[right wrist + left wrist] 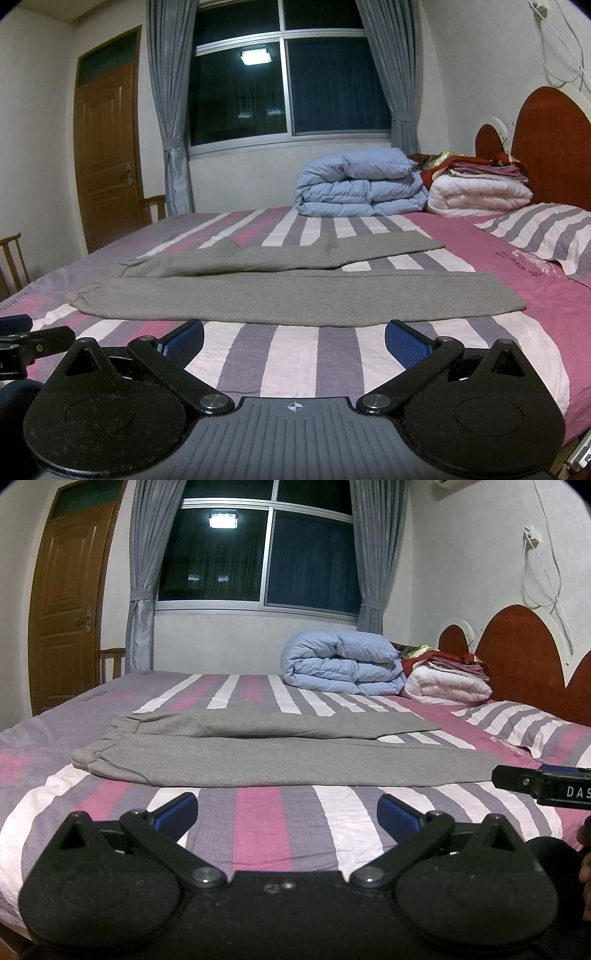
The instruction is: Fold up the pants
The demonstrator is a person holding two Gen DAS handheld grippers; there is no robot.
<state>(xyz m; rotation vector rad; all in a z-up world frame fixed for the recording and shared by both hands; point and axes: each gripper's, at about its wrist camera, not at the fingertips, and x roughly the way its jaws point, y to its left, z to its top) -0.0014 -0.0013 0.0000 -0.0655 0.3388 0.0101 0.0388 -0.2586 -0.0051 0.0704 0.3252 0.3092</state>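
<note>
Grey pants [273,760] lie spread flat on the striped bed sheet [258,830], waistband at the left, both legs stretching right and parted in a narrow V. They also show in the right wrist view [295,295]. My left gripper [287,812] is open and empty, hovering above the sheet just in front of the near leg. My right gripper [294,341] is open and empty, also short of the near leg's front edge. The right gripper's tip shows at the right edge of the left wrist view [543,782]. The left gripper's tip shows in the right wrist view [33,343].
A folded blue duvet [343,662] and a white quilt with stacked cloths [447,685] sit at the bed's far side. A striped pillow [524,727] lies by the red headboard [517,642] on the right. A wooden door [62,602] and chair [11,258] stand left.
</note>
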